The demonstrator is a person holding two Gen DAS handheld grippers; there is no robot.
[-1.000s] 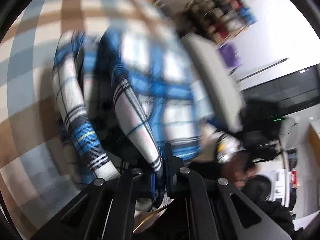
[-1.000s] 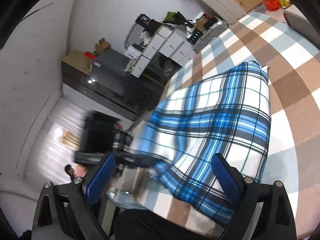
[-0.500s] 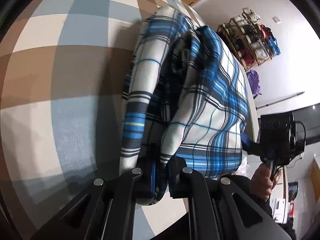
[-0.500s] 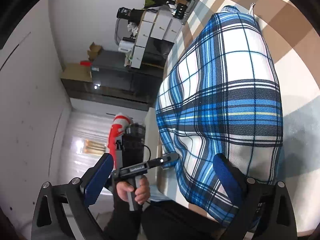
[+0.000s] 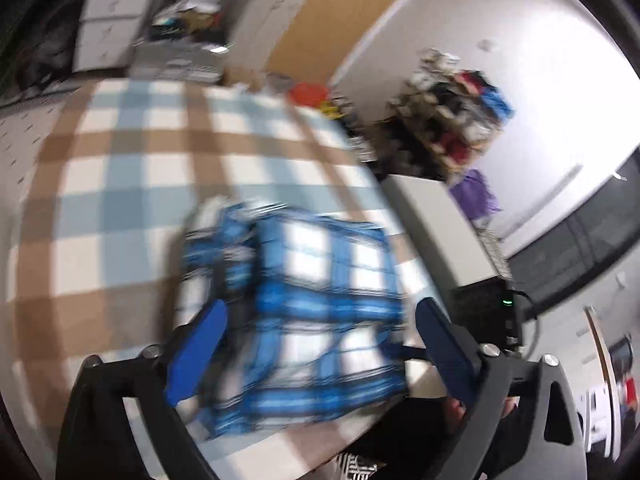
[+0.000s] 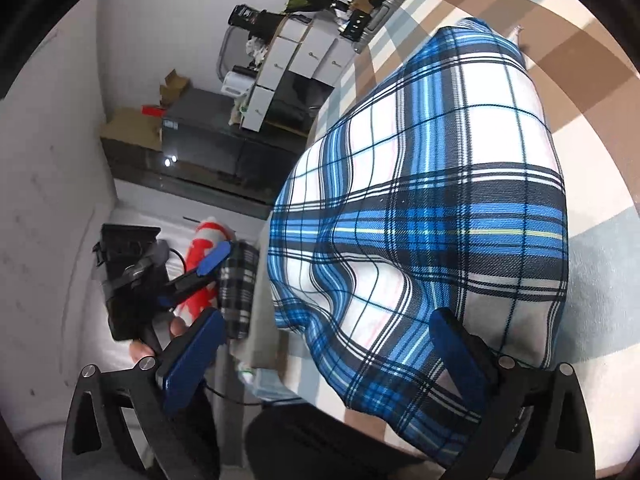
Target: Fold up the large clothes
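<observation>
A blue, white and black plaid garment (image 6: 432, 208) lies folded in a thick bundle on the brown, white and pale-blue checked table cover (image 6: 592, 52). In the blurred left wrist view the garment (image 5: 304, 304) lies just beyond my left gripper (image 5: 320, 356), which is open and empty, its blue pads either side of the bundle. My right gripper (image 6: 328, 352) is open and empty, over the garment's near edge. The left gripper also shows in the right wrist view (image 6: 200, 276), held off the table's left side.
White drawer units (image 6: 304, 56) and a dark cabinet (image 6: 208, 148) stand beyond the table's far left. A rack of clothes (image 5: 452, 120) and a grey box (image 5: 440, 224) stand to the right in the left wrist view. A dark checked cloth (image 6: 238, 288) hangs by the table edge.
My left gripper has let go of the garment, opened and pulled back off the table. The garment now rests folded on the cover. The right gripper stayed open.
</observation>
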